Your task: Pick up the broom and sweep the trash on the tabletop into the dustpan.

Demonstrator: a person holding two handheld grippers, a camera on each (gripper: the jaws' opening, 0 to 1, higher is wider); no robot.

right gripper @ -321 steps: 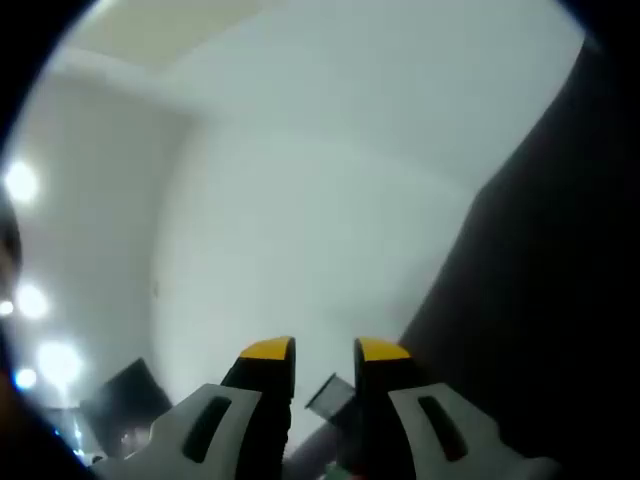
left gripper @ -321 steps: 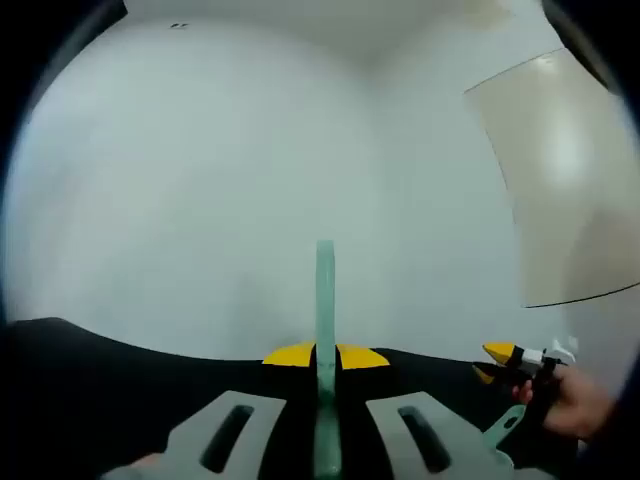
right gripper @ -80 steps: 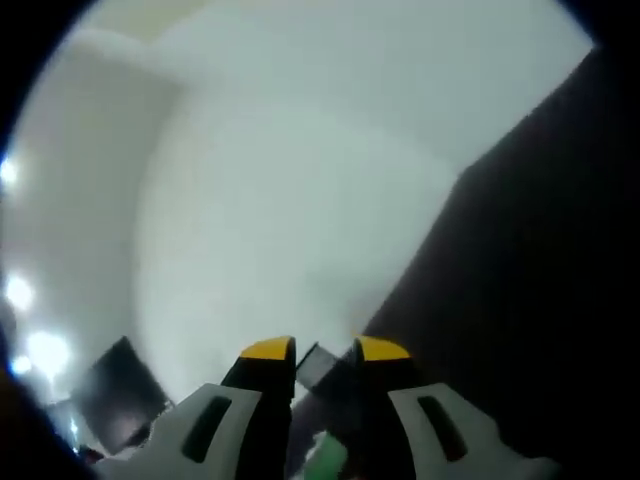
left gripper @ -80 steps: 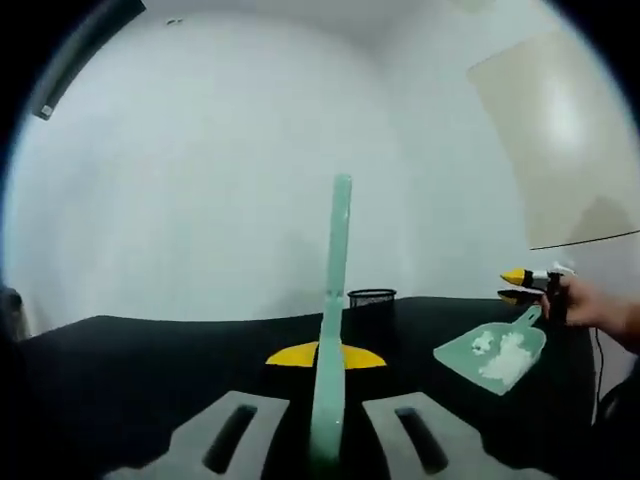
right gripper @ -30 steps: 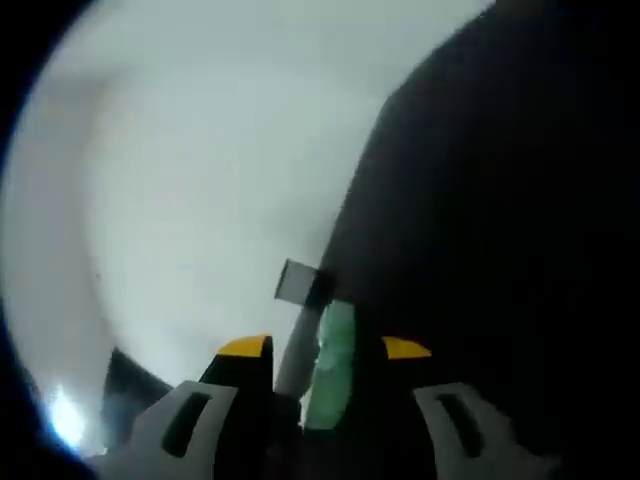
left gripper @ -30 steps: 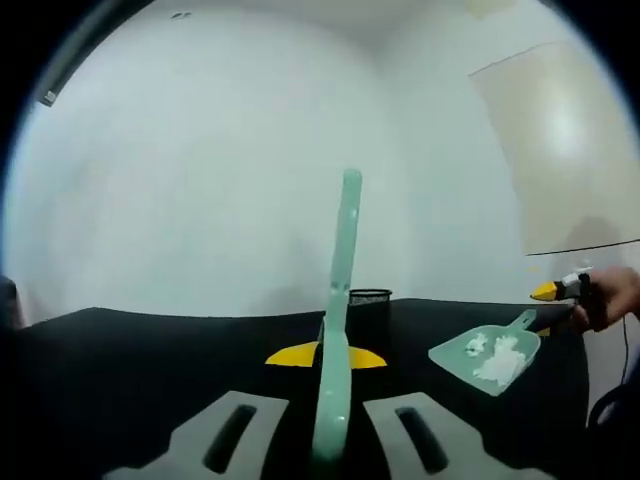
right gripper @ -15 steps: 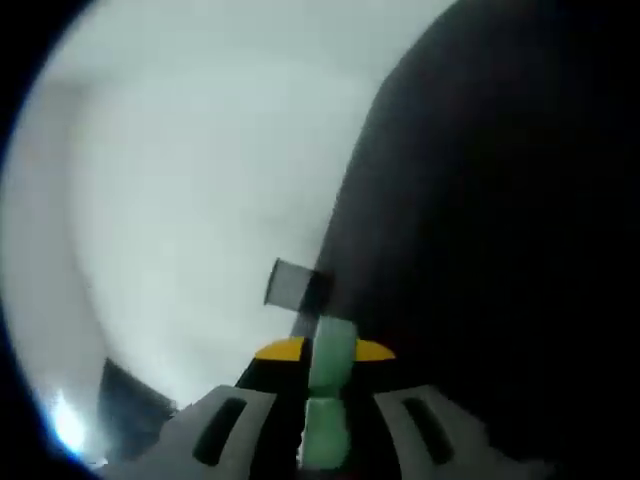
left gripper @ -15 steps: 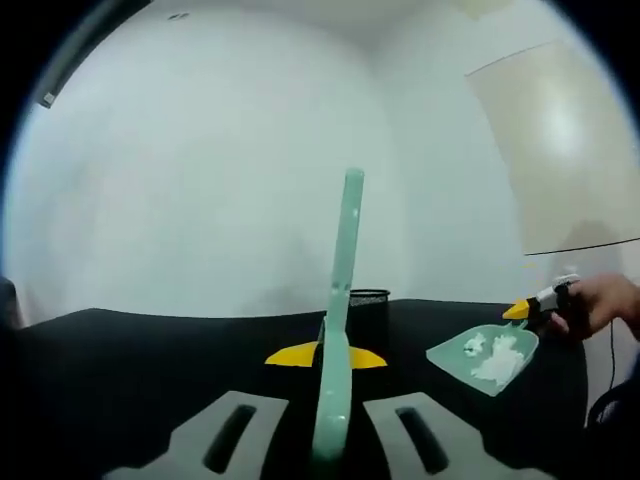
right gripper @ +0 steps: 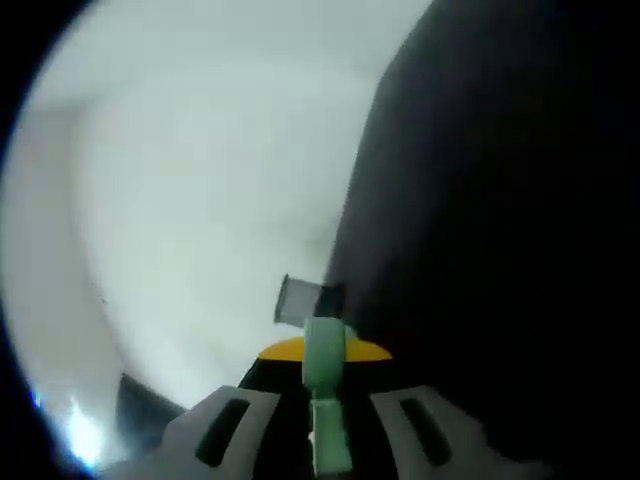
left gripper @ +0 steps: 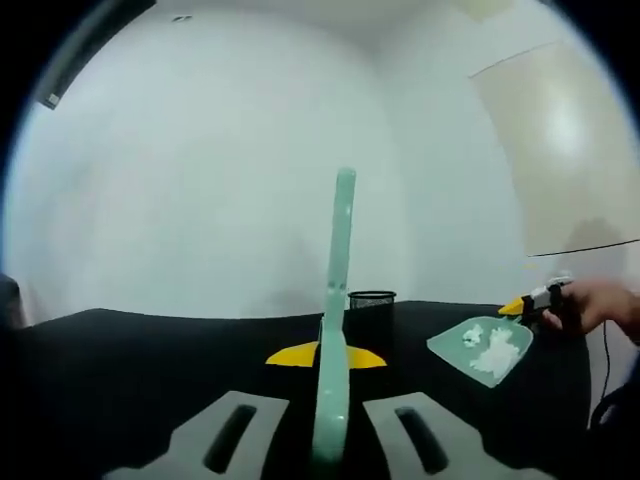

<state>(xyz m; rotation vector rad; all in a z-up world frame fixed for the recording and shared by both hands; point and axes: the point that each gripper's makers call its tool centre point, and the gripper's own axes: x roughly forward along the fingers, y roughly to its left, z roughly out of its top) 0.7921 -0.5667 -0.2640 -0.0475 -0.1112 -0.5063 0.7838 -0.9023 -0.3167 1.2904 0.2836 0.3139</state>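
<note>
Left gripper [left gripper: 326,356] clamps the broom handle [left gripper: 338,290] upright; right gripper [right gripper: 325,349] pinches the dustpan [left gripper: 482,349] handle, white trash [left gripper: 492,352] lying in its scoop above the black tabletop [left gripper: 130,370].

Pale green broom handle [left gripper: 336,300] stands upright; matching dustpan [left gripper: 482,347] holds white trash [left gripper: 494,354].

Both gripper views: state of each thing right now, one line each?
left gripper: shut on the broom handle.
broom handle: upright between the jaws, tilted slightly.
right gripper: shut on the dustpan handle.
dustpan: held up above the black tabletop, tilted.
white trash: lying in the dustpan's pan.
black mesh cup: upright on the tabletop; contents cannot be told.
</note>
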